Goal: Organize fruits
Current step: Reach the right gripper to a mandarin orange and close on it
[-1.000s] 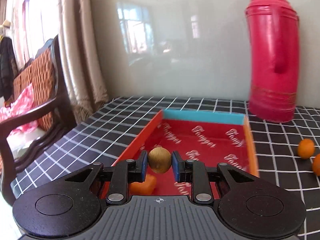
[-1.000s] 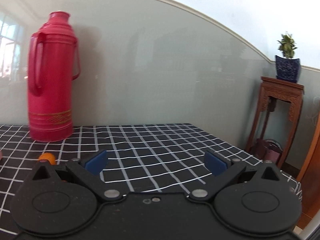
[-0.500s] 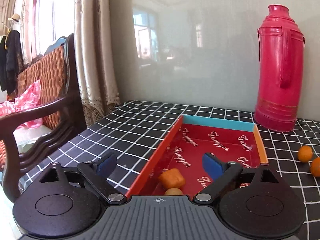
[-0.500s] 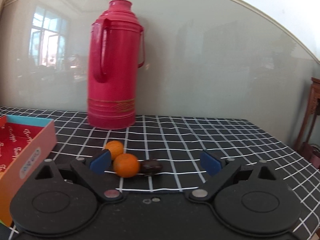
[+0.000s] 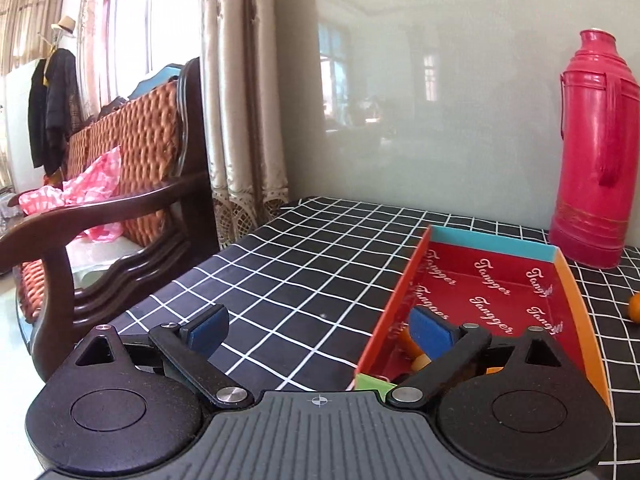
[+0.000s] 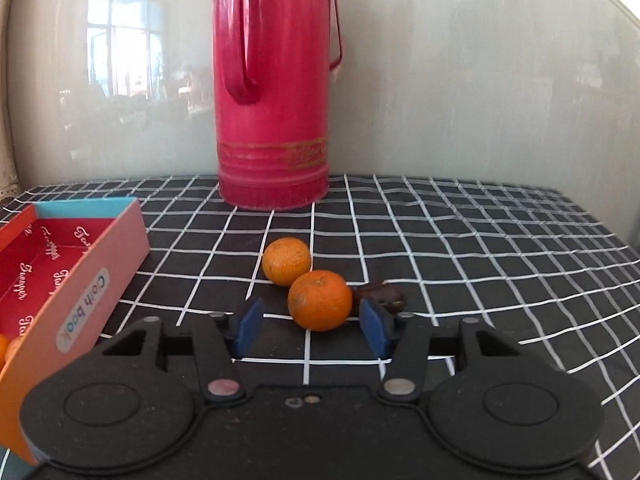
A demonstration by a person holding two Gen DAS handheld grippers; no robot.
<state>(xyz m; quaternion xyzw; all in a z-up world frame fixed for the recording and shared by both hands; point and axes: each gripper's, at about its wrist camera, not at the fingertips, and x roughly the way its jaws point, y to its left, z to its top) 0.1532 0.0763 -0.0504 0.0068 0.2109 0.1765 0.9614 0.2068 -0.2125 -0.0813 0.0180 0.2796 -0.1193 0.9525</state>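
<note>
Risk is judged to lie mostly with the near orange (image 6: pixel 319 300), which sits between the pads of the right gripper (image 6: pixel 311 326) but slightly ahead of them, so a closure made now could catch only its near curve and squirt it forward. It is touched on its far left by a second orange (image 6: pixel 287 255) and on its right by a dark date-like fruit (image 6: pixel 380 295); either could be knocked and sent rolling over the checked desk (image 6: pixel 480 248) toward the red thermos (image 6: pixel 276 92). The right pad is placed just in front of the dark fruit, so that fruit could be pinched or dragged along by mistake.

The right jaws are set moderately apart, wider than the orange, and nothing is held. The left gripper (image 5: pixel 318 326) is spread wide and empty above the near left corner of the box (image 5: pixel 579 300); its right finger could snag the box wall if lowered.

The near orange is seen as round, bright and slightly dimpled, with a pale scuff on its left. Inside the red-lined box, small orange pieces (image 5: pixel 418 354) are glimpsed at the near end, largely hidden behind the left gripper.
</note>
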